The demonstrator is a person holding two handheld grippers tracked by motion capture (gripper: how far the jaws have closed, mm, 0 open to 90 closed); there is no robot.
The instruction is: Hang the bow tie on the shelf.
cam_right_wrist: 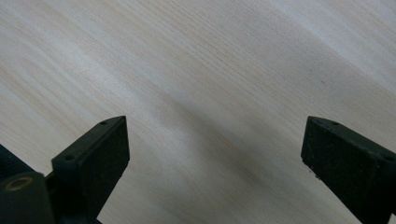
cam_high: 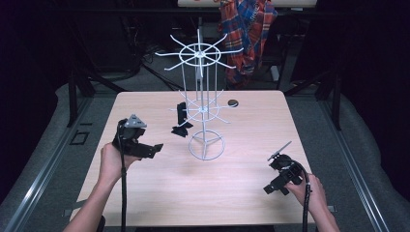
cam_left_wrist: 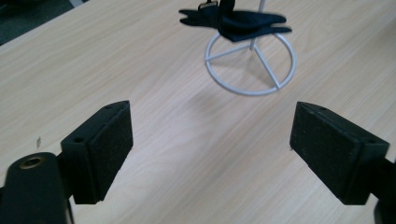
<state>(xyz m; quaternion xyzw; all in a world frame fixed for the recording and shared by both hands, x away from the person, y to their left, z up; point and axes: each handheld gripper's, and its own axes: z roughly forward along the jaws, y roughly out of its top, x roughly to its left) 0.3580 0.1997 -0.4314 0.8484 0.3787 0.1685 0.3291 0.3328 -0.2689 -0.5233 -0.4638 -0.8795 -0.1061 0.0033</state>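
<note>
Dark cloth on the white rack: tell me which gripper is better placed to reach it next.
Left. The left gripper points toward the dark cloth hanging on the white rack, open and with nothing between its fingers. The right gripper sits at the table's near right corner, facing bare wood.

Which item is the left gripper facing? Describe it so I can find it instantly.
Start at the white wire rack mid-table. On its lower tier's left side hangs a dark glove, its fingers spread just above the rack's ring base. The only other dark item is a small round disc lying flat to the right.
</note>
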